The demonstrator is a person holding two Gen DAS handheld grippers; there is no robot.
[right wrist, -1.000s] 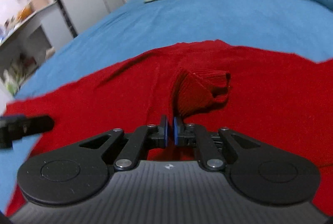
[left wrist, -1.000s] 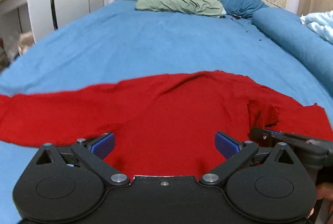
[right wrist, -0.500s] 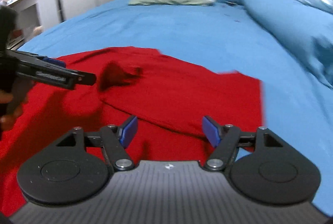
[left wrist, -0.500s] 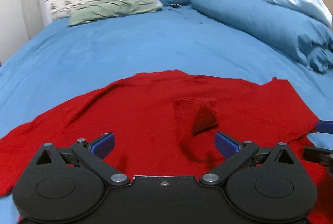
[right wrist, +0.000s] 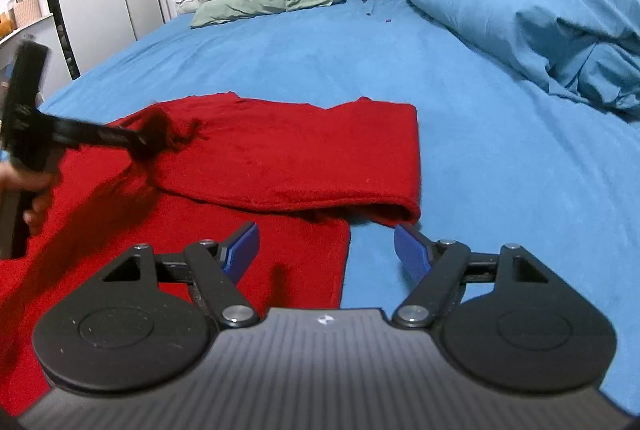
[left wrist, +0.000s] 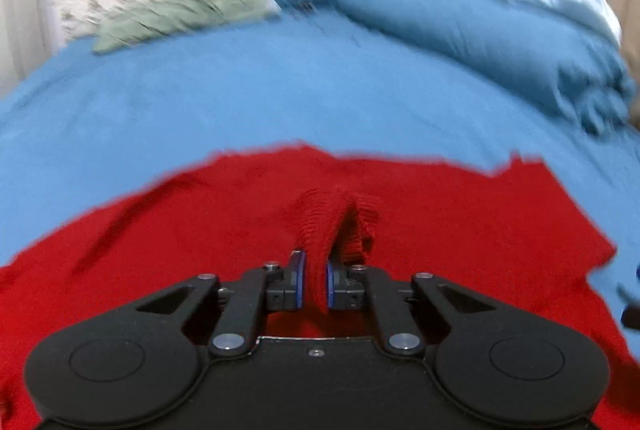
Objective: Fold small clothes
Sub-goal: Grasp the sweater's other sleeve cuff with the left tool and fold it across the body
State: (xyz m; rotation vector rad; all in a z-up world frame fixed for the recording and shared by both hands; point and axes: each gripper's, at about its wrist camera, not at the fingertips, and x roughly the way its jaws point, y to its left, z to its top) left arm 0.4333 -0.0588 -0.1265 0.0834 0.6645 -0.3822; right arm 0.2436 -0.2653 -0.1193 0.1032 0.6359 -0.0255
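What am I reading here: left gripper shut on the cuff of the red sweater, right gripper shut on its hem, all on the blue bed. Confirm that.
Not quite. The left gripper is shut on the cuff of the red sweater, but the right gripper is open, holding nothing, above the sweater's edge on the blue bed. The right wrist view shows this.

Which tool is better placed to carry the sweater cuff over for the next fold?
Left. The left tool is shut on the cuff of the red sweater. The right tool is open, empty, off at the folded edge.
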